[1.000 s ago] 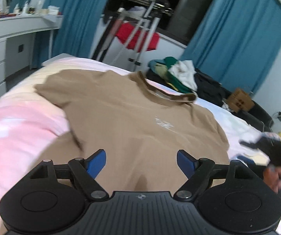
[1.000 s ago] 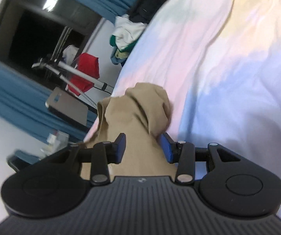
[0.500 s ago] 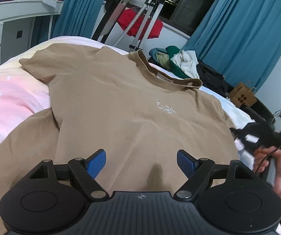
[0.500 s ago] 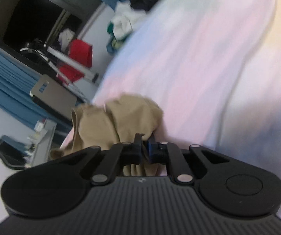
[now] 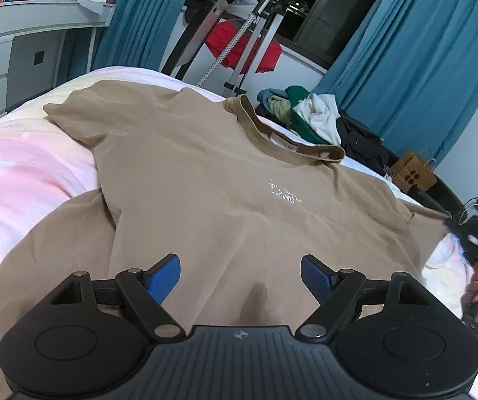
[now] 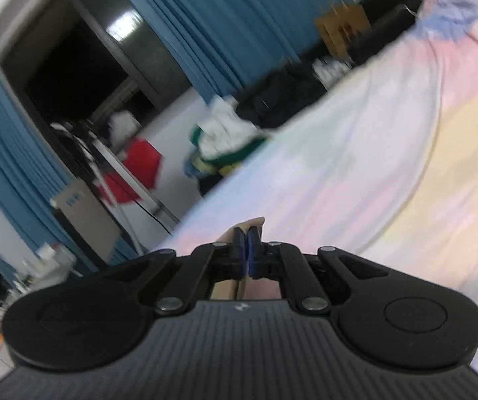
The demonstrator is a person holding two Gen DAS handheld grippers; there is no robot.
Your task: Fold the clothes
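Since a second ago the right tool point(image 6: 247, 252) has closed from half spread onto a fold of the tan shirt point(image 5: 225, 193) and lifted it off the bed point(image 6: 388, 153). The left tool point(image 5: 240, 275) hovers spread wide over the hem. The shirt lies face up on the bed.

1. A T-shirt point(image 5: 205, 180) is lying spread on the bed point(image 5: 15, 180), collar toward the far side.
2. The left gripper point(image 5: 240, 275) is hovering over the shirt's near hem, with cloth lying below its parted fingers.
3. The right gripper point(image 6: 247, 245) is sitting at the shirt's right edge, pinching a sleeve.
4. A clothes pile point(image 5: 305, 116) is lying behind the bed.
5. A drying rack point(image 5: 252, 36) is standing left of that pile.
6. A desk point(image 5: 22, 30) is standing at the far left.
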